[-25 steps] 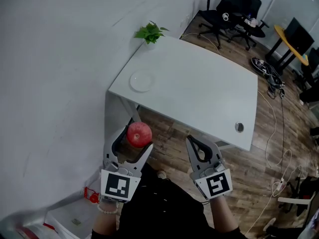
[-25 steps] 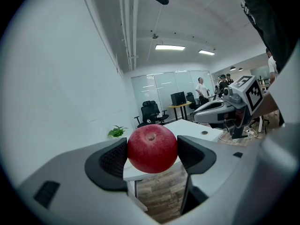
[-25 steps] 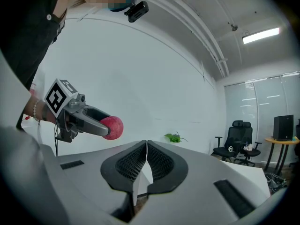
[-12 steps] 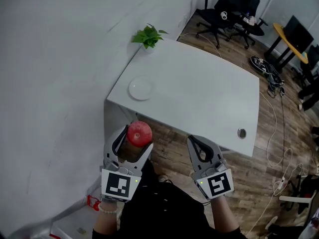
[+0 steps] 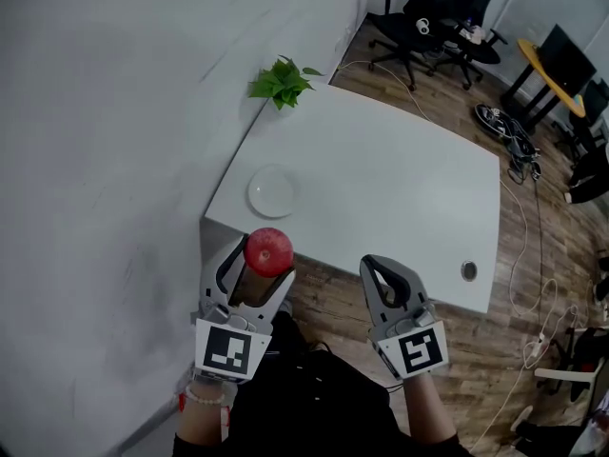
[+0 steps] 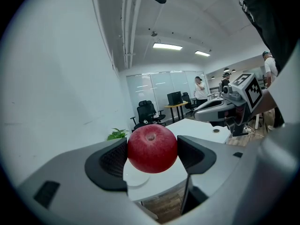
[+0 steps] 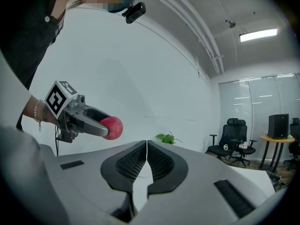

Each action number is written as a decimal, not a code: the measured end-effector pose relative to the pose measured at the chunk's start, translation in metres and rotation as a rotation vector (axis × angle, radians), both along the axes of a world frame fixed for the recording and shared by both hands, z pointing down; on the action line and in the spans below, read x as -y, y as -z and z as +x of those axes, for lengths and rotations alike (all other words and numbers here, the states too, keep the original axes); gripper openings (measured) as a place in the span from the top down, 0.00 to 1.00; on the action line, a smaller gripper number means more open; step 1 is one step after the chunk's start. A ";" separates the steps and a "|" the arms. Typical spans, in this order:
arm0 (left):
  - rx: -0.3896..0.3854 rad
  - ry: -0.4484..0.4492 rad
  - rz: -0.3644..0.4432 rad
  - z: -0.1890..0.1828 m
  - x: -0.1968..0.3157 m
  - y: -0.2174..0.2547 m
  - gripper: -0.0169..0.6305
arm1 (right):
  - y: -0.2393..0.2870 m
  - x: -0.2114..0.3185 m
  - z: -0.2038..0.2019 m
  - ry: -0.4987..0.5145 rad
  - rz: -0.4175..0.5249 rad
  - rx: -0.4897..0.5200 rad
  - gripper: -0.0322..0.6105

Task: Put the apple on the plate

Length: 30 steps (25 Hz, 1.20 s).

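Note:
A red apple sits clamped between the jaws of my left gripper, held in the air just short of the white table's near edge. A small white plate lies on the table near its left side, beyond the apple. My right gripper hovers to the right of the left one, jaws pressed together with nothing in them.
A potted green plant stands at the table's far left corner against the white wall. A round cable hole is near the table's front right. Office chairs and cables lie on the wooden floor beyond.
Both grippers and the apple have drawn closer to the table's near edge; the left gripper keeps its hold on the apple and the right stays shut.

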<state>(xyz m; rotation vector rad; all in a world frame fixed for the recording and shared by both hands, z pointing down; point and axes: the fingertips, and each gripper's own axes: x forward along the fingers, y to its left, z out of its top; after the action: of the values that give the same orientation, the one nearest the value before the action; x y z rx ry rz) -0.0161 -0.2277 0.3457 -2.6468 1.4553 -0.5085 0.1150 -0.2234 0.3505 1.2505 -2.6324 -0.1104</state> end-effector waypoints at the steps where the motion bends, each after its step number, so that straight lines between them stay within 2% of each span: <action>1: -0.003 0.000 -0.006 -0.004 0.008 -0.001 0.44 | -0.001 0.008 -0.004 -0.002 -0.002 -0.003 0.89; 5: 0.003 0.002 -0.015 -0.024 0.039 -0.003 0.44 | 0.002 0.040 -0.024 -0.025 -0.020 -0.006 0.89; 9: -0.002 -0.007 -0.011 -0.046 0.067 -0.004 0.44 | -0.003 0.072 -0.032 -0.101 -0.063 -0.026 0.89; 13: 0.009 -0.054 0.009 -0.059 0.085 -0.010 0.44 | 0.000 0.094 -0.055 -0.094 -0.062 -0.045 0.89; 16: 0.015 -0.085 0.013 -0.069 0.096 -0.014 0.44 | 0.002 0.106 -0.075 -0.066 -0.024 -0.029 0.89; 21: -0.041 -0.091 -0.039 -0.081 0.112 -0.015 0.44 | 0.009 0.121 -0.097 -0.080 0.003 -0.007 0.89; 30: -0.022 -0.113 -0.057 -0.089 0.126 -0.025 0.44 | -0.003 0.121 -0.096 -0.100 -0.033 -0.052 0.89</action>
<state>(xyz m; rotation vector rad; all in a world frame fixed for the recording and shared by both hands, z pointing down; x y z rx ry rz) -0.1050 -0.3533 0.3712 -2.7678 1.3061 -0.5192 0.0189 -0.3439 0.3536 1.3464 -2.5120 -0.0812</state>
